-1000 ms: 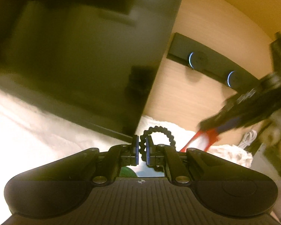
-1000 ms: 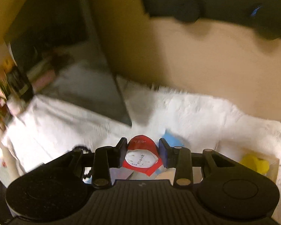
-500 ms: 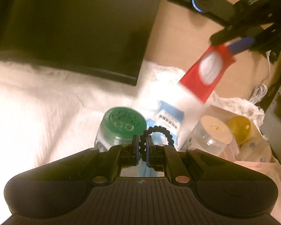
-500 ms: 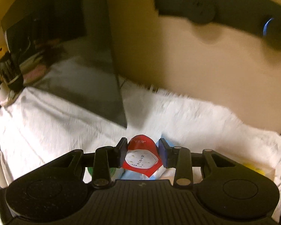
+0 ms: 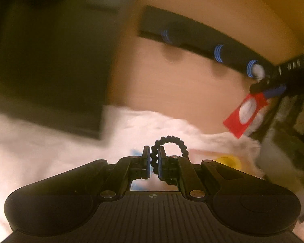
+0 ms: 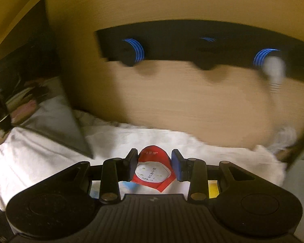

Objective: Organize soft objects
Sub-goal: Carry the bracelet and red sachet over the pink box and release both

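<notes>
My left gripper [image 5: 153, 158] is shut on a black spiral hair tie [image 5: 172, 141], whose loop arches up to the right of the fingertips, above the white cloth [image 5: 50, 141]. My right gripper [image 6: 154, 162] is shut on a red packet [image 6: 153, 168] with a white round label, bowed between the pads. In the left wrist view that red packet [image 5: 245, 114] hangs at the far right from the other gripper [image 5: 273, 90], in front of the wooden wall.
A black monitor [image 5: 46, 60] stands at the left on the white cloth. A black wall panel [image 6: 192, 42] with blue ring lights runs along the wooden wall [image 6: 182, 101]. A yellow lid [image 5: 228, 161] lies low at the right. A white plug [image 6: 273, 68] hangs from the panel.
Both views have tilted up towards the wall. The green-lidded jar and other jars seen half a second ago have dropped out of view. The red packet has moved right in the left view.
</notes>
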Tool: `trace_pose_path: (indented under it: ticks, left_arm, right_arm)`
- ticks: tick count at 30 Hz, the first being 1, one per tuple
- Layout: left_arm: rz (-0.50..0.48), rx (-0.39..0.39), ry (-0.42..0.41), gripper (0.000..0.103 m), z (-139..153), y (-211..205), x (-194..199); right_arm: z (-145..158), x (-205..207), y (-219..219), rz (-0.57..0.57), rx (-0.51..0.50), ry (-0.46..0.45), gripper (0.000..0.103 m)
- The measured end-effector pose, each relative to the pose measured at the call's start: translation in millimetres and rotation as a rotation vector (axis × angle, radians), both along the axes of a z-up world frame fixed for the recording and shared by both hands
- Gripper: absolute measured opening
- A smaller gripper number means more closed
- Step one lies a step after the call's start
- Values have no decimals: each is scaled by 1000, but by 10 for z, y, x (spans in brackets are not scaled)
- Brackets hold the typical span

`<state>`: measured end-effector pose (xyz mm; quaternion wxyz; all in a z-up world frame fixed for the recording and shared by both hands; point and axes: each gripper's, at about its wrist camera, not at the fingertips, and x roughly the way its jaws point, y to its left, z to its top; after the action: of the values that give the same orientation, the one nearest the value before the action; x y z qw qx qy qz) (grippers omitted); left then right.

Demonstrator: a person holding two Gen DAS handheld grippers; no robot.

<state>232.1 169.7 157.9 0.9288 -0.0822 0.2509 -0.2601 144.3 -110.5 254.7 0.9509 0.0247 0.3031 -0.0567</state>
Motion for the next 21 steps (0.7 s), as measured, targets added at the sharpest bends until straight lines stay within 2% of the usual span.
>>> trace_pose_path:
  ticks: [4, 6, 8, 10, 11, 16, 21]
  left_arm:
    - [-137, -21, 22, 10, -15, -614, -6]
    - [-194, -70, 36, 10, -104, -882, 1]
    - [-225, -120, 105, 12, -289, -1125, 53]
    - [-220, -49, 229, 14, -512, -1403, 141]
    - [-211, -13, 252, 14, -593, -1490, 160]
    - [-216, 21, 317, 15, -828, -1530, 129]
    - [-230, 30, 281, 15, -687, -1353, -16]
  right_arm:
    - [-160, -211, -437, -72, 14, 37, 36]
    - [-302, -261, -650, -110, 45, 69, 36]
    - [-458, -250, -815, -146, 75, 102, 36]
    - [-626, -198, -967, -178, 110, 140, 36]
    - [-687, -197, -1012, -184, 124, 150, 36]
    - [-946, 12, -1074, -166, 167, 181, 36]
    - [-1296, 349, -895, -103, 145, 249, 37]
